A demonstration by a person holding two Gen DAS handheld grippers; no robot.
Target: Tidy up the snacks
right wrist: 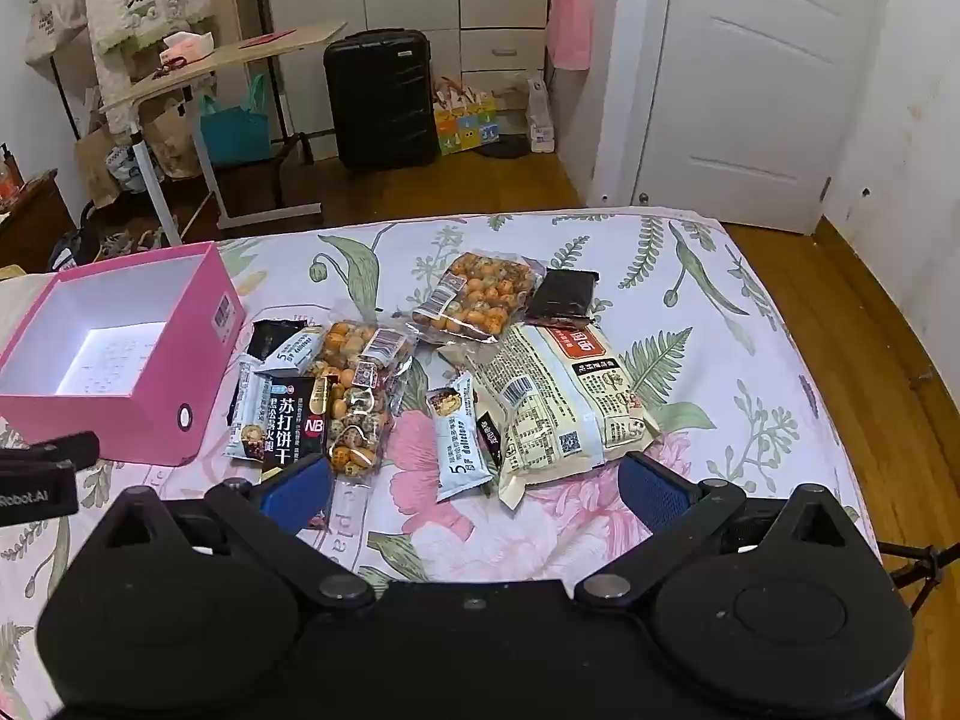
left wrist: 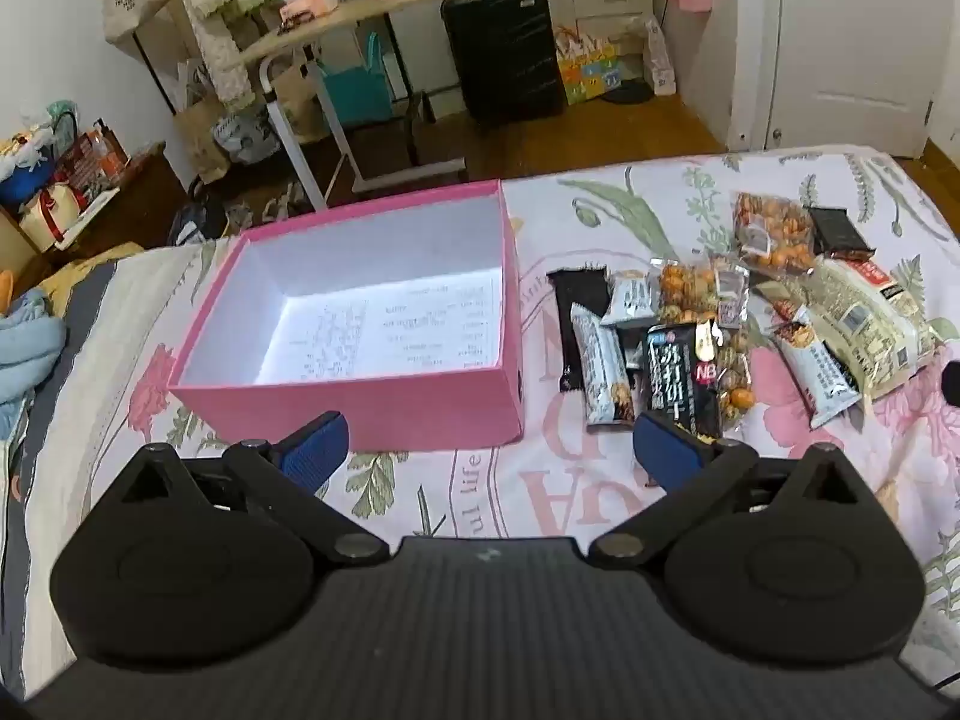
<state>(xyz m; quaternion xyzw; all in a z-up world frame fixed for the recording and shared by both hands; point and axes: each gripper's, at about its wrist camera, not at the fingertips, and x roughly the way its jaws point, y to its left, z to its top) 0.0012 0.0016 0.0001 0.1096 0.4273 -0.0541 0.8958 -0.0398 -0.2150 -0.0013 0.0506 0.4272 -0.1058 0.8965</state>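
Snack packets (right wrist: 420, 384) heaped mid-bed, empty pink box (left wrist: 372, 312) beside them toward bed's left edge. Left hand-held gripper (left wrist: 489, 441) and right hand-held gripper (right wrist: 474, 489) spread wide, holding nothing. Best start: pinch nearest soda-cracker pack (right wrist: 291, 420) by edge, lift clear.

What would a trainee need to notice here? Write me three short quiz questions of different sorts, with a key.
1. True or false: the pink box already holds snack packets.
2. Multiple choice: the black cracker packet lies
A. inside the box
B. on the bedsheet, beside a clear bag of round orange snacks
C. on the floor
3. Fill in: the left tongs and the right tongs are both ____, with nothing between their blue pads.

Key:
1. False; only its white inside with faint print shows.
2. B
3. open
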